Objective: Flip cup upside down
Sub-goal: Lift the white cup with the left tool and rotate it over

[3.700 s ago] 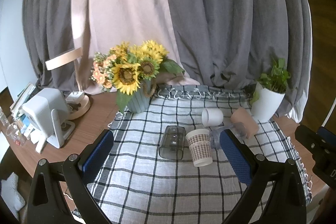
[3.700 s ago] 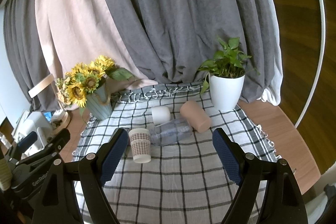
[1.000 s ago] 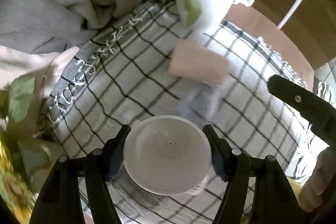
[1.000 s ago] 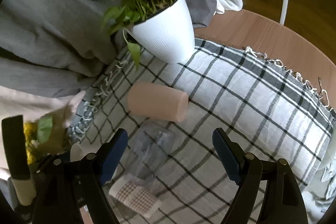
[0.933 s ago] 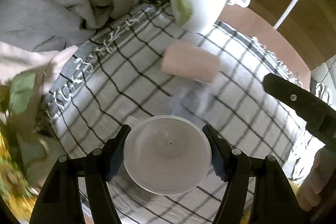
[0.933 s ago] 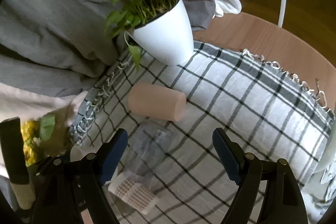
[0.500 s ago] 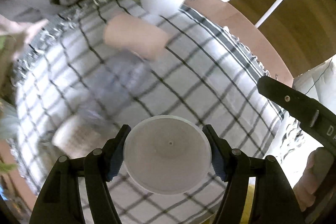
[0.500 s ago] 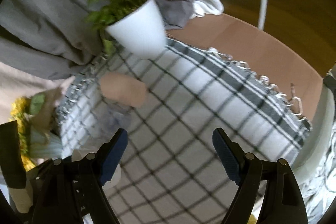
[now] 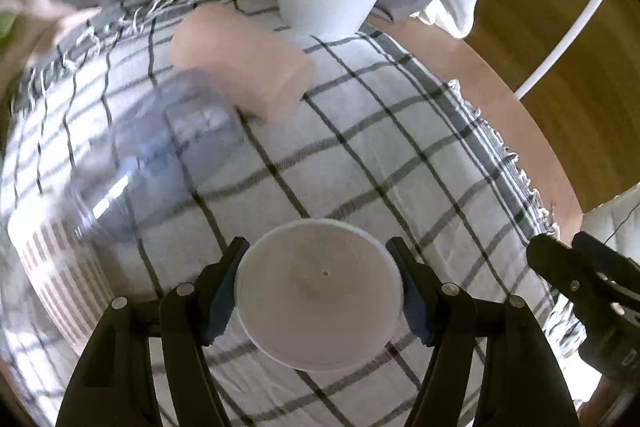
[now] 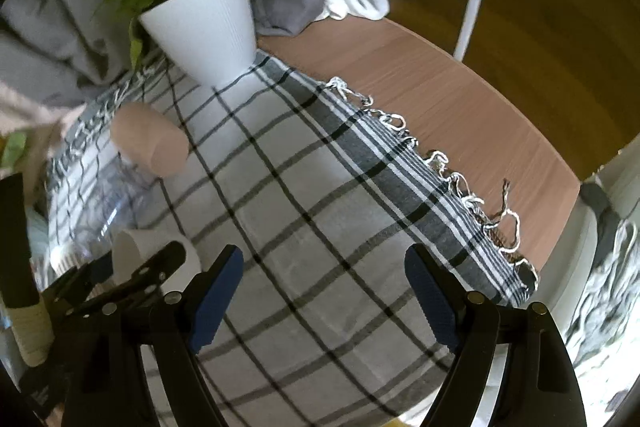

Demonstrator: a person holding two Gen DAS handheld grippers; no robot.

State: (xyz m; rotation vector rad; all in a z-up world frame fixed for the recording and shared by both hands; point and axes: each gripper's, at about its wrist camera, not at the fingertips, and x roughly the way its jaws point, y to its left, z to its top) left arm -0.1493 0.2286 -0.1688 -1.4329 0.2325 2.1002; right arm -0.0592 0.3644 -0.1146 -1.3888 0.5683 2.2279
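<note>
The left tongs (image 9: 320, 291) are clamped on the white cup (image 9: 319, 294), whose flat base faces the camera, held over the checked cloth (image 9: 380, 167). The right tongs (image 10: 324, 287) gape with nothing between them, above bare cloth near its fringed edge (image 10: 440, 163). Farther back a clear bottle (image 9: 160, 155) lies against a pink cup (image 9: 240, 63) on its side. Behind them the white plant pot (image 10: 204, 31) stands at the cloth's far edge, with bare brown desk (image 10: 460, 83) to the right.
</note>
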